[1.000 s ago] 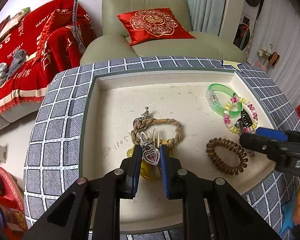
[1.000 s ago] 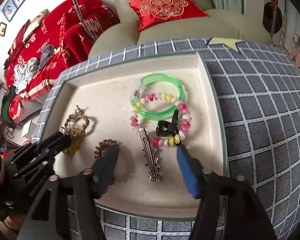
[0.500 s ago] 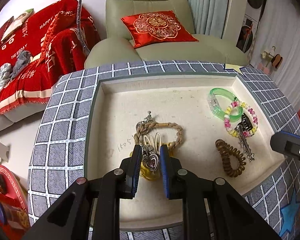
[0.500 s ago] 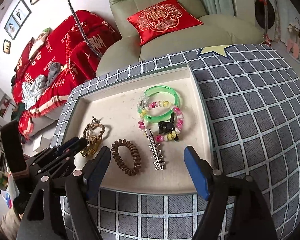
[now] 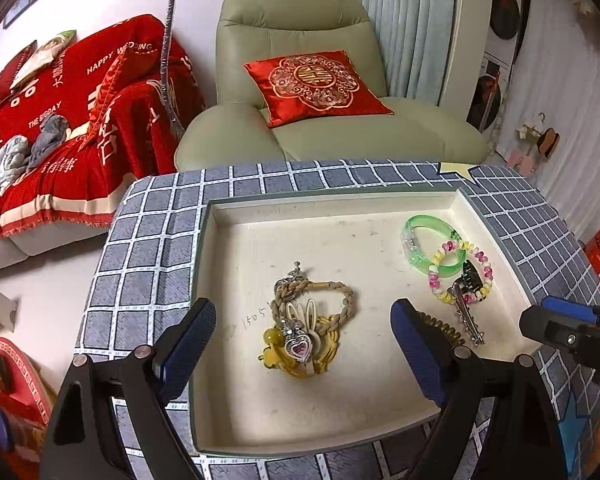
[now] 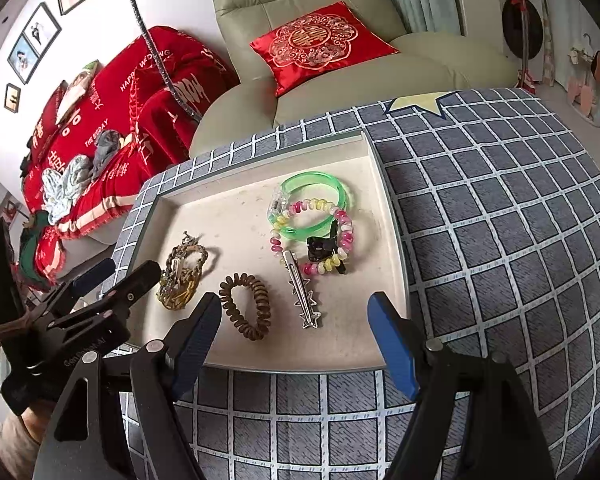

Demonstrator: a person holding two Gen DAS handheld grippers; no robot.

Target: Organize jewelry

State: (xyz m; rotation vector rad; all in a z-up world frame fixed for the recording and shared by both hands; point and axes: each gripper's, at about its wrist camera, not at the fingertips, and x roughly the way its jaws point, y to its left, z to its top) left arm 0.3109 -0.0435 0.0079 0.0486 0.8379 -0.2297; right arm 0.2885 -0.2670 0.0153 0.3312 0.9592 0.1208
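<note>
While the left gripper (image 5: 302, 344) is hanging over the near-left part of the tray (image 5: 340, 200) with its jaws standing wide apart and holding nothing, the tangled pile — a braided rope bracelet (image 5: 316, 296), a heart pendant (image 5: 298, 347) and some yellow cord (image 5: 324, 354) — is lying almost dead centre between its two blue pads, just ahead of the tips. That is looking like the relation the next move is depending on: the pile's long axis is running away from the camera, roughly along the fingers, so the jaws would be closing across its narrow width.

The right gripper (image 6: 294, 340) is also gaping apart and empty, hovering at the tray's near edge. Between and ahead of its fingers are lying the brown coil hair tie (image 6: 245, 306) and the silver star clip (image 6: 302, 292), the clip pointing lengthwise toward the camera. Farther back on that side, the beaded bracelet (image 6: 340, 240) is overlapping the green bangle (image 6: 312, 200), with a black clip (image 6: 320, 248) resting on the beads.

Judging by nearness, the left side is better placed for the pile — the right for the coil or clip.
</note>
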